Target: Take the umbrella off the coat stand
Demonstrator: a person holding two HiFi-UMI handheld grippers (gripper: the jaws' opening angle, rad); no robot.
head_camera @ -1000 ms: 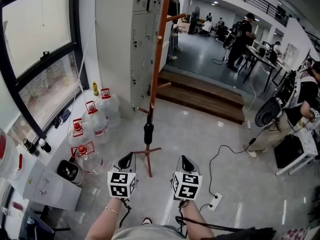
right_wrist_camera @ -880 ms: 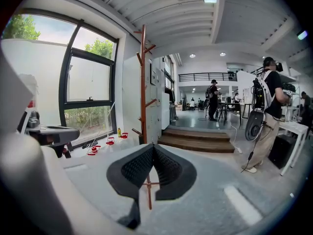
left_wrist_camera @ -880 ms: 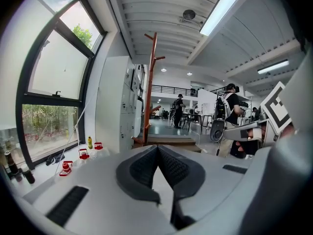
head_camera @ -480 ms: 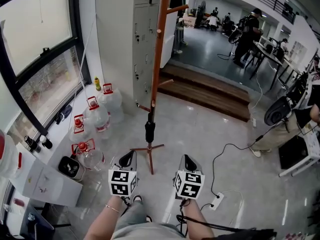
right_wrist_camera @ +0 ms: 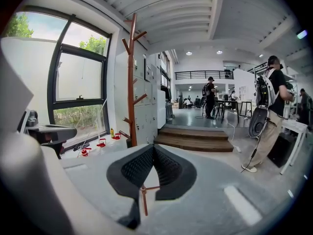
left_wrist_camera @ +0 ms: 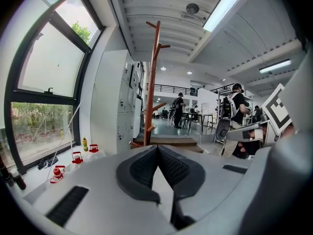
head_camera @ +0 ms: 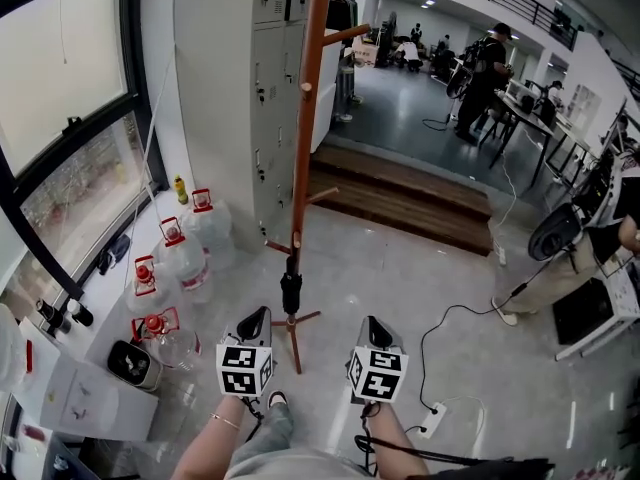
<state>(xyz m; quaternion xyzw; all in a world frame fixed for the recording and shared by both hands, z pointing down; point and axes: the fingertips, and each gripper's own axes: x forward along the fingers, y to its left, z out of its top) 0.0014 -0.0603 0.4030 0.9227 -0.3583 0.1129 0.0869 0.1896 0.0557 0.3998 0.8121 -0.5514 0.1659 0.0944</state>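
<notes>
An orange-brown wooden coat stand (head_camera: 303, 118) rises from the floor ahead of me. A folded black umbrella (head_camera: 291, 292) hangs low on its pole, just above the tripod feet. My left gripper (head_camera: 258, 314) is shut and empty, a short way below and left of the umbrella. On the other side, below and right of it, my right gripper (head_camera: 371, 322) is also shut and empty. The left gripper view shows the coat stand (left_wrist_camera: 154, 82) beyond the closed jaws. In the right gripper view the coat stand (right_wrist_camera: 131, 82) is left of centre, its base partly hidden by the jaws.
Several red-capped water jugs (head_camera: 185, 258) stand left of the stand by the window. Grey lockers (head_camera: 265, 88) rise behind it. Wooden steps (head_camera: 400, 193) lead to a back area with people. A power strip with cable (head_camera: 432, 420) lies at the right, near a fan (head_camera: 552, 230).
Both grippers and my view have moved forward toward the coat stand, so the umbrella and the stand's base now sit closer to the gripper tips. Both grippers stay shut.
</notes>
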